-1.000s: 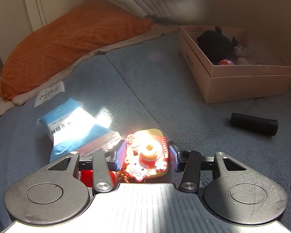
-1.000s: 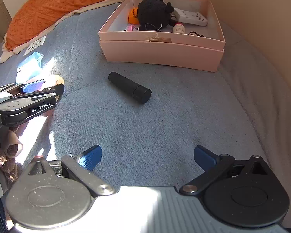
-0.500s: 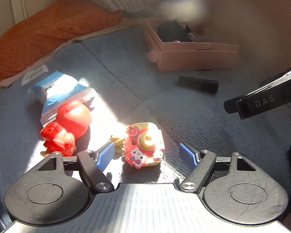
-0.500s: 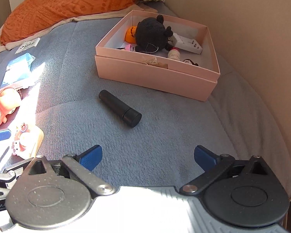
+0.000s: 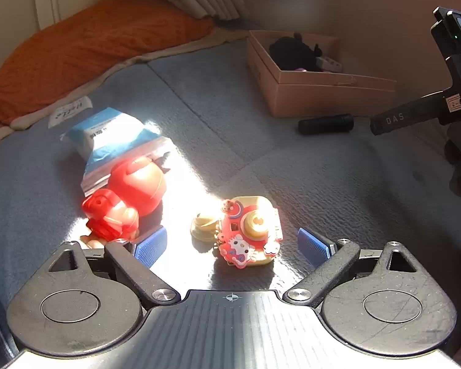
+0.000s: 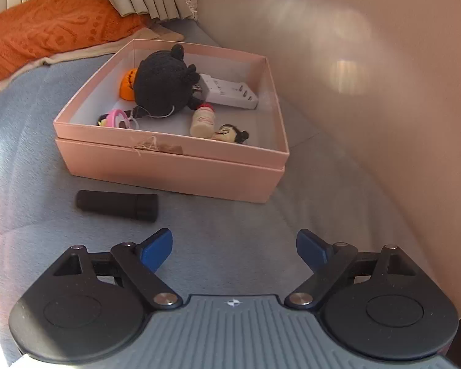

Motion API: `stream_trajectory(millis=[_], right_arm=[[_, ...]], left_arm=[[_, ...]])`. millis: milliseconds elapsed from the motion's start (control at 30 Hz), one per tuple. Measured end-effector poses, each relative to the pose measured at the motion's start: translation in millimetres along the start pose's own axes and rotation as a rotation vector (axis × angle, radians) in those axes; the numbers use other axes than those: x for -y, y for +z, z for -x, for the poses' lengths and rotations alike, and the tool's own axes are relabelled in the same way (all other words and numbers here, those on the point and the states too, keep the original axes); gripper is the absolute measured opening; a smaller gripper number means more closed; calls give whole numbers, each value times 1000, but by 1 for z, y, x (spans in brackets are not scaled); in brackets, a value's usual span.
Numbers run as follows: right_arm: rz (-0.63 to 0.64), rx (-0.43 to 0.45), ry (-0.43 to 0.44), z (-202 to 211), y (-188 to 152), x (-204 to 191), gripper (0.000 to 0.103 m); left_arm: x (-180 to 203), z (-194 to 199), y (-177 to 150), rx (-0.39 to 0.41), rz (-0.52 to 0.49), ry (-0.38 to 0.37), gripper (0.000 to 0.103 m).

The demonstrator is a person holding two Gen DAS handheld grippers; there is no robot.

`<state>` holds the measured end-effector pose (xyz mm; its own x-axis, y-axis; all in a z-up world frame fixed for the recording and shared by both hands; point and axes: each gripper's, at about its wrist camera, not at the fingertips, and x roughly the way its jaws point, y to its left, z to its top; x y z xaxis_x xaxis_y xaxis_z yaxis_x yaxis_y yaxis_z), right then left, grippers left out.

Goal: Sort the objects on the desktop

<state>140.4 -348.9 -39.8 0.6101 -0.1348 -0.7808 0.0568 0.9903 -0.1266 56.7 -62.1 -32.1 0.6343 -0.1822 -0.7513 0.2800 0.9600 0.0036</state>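
toy camera: pink-yellow, lying flat, sunlit | black cylinder: on side, near pink box

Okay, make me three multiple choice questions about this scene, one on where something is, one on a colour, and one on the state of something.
1. Where does the black cylinder lie?
A. inside the pink box
B. on the blue cover in front of the pink box
C. on the orange pillow

2. What colour is the round toy figure beside the tissue pack?
A. red
B. green
C. black

3. What does the left tool hold?
A. the toy camera, clamped
B. the tissue pack
C. nothing; the toy camera rests on the cover

Answers:
1 B, it lies just outside the pink box.
2 A, it glows red in sunlight.
3 C, the opening pads stand clear of the toy camera.
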Motion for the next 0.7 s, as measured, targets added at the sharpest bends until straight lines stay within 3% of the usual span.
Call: stream_trajectory(millis=[67,133,333,433,567,700], right_arm=[[-70,-41,118,-3,2,2,90],[-100,-51,164,-6,3,-1,96],[-93,13,156,-20,24,-35,101],[-65,-2,150,-33,29,-56,101],[67,18,106,-33,25,-77,75],[130,9,99,-19,16,-79,75]], left_arm=[[-1,-2,-1,-10,-5,22,96],[0,-5,-2,-22,-13,39,97],[1,-8,-5,-36,-24,47,97],[0,-7,-5,-37,-20,39,98],[0,-3,-5,-33,-23,13,99],[-2,7,-7,-11,-24,-20,99]])
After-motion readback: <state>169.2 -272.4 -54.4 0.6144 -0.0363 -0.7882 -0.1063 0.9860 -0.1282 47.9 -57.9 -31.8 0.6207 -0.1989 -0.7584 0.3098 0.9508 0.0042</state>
